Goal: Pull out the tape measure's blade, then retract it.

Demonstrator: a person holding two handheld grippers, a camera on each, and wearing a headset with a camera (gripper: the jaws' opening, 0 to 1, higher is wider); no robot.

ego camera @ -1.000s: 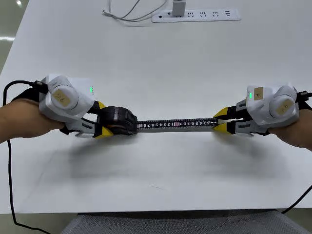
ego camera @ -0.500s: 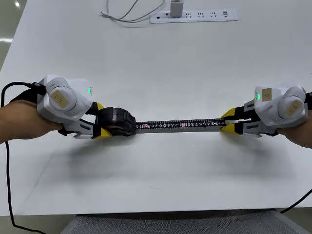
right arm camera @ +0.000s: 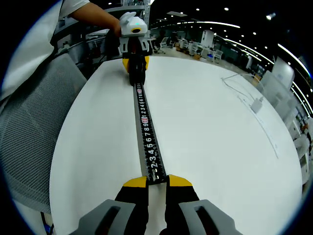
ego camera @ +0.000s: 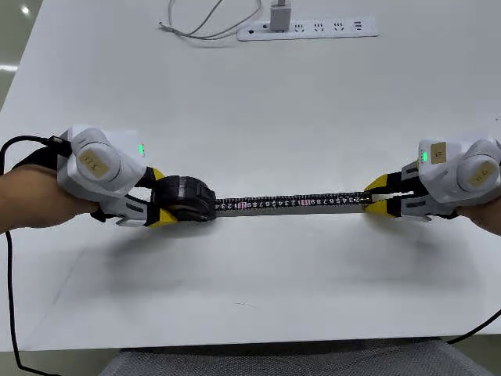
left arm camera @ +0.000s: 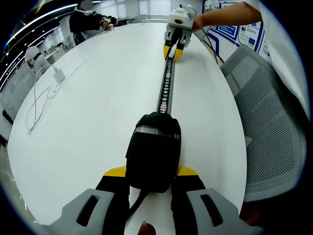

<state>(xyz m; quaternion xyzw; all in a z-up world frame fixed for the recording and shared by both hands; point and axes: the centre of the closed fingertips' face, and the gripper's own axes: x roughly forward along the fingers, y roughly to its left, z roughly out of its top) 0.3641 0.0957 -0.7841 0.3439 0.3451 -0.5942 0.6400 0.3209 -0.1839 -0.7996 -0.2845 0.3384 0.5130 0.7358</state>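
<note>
1. tape measure (ego camera: 185, 198): black case, lying on the white desk (ego camera: 274, 110) toward 9 o'clock in the head view. no brand can be read.
2. blade (ego camera: 290, 203): drawn out in a straight line toward 3 o'clock, low over the desk. black face, white numerals 2 to 9 legible in the right gripper view, then a red mark.
3. left hand-held gripper (ego camera: 162, 196): yellow-tipped jaws clamped on the case from both sides.
4. right hand-held gripper (ego camera: 376, 195): jaws narrow, pinching the blade's free end.
5. stickers (ego camera: 94, 163): one tan label on each gripper body, writing too small to read.
6. power strip (ego camera: 307, 29): white, at 12 o'clock on the far edge, with a charger (ego camera: 281, 14) plugged in and a cable (ego camera: 200, 27) trailing toward 11 o'clock.
7. mesh chair (left arm camera: 264, 112): grey, at the desk's near edge.
</note>
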